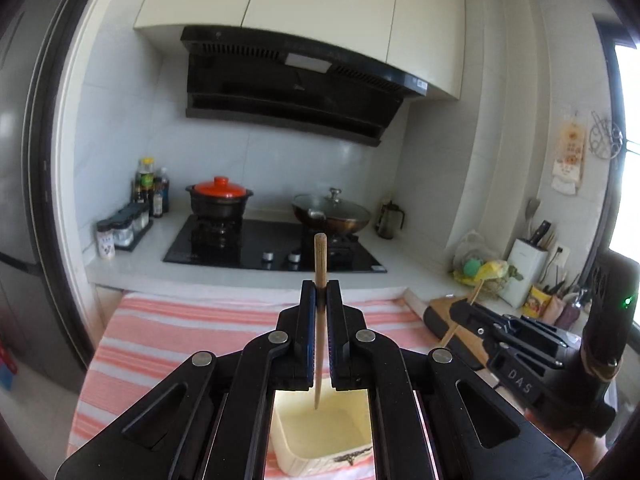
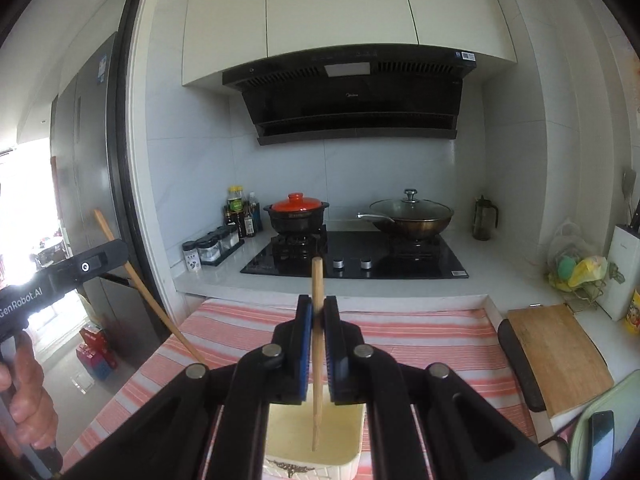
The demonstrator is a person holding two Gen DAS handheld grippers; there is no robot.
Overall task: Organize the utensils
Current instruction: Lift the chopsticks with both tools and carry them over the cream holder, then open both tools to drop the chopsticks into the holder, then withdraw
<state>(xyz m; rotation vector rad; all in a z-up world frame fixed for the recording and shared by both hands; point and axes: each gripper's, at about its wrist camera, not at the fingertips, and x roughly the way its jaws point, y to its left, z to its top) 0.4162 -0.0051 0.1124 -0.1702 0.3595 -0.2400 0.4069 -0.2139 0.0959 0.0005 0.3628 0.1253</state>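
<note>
In the left wrist view, my left gripper [image 1: 320, 286] is shut on a wooden chopstick [image 1: 320, 256] that stands upright, its thin tip hanging over an open cream box [image 1: 320, 440]. To the right in that view, the right gripper [image 1: 460, 308] holds its own chopstick [image 1: 477, 291]. In the right wrist view, my right gripper [image 2: 318, 302] is shut on an upright chopstick [image 2: 317, 280] above the same cream box [image 2: 316, 432]. At the left edge, a hand [image 2: 24, 380] holds the left gripper [image 2: 114, 254], and its chopstick [image 2: 152, 308] slants down.
A pink striped cloth [image 2: 420, 332] covers the table under the box. Behind it is a counter with a black hob [image 2: 360, 256], a red-lidded pot [image 2: 296, 212], a lidded wok [image 2: 412, 216] and spice jars [image 2: 208, 248]. A wooden cutting board [image 2: 560, 352] lies to the right.
</note>
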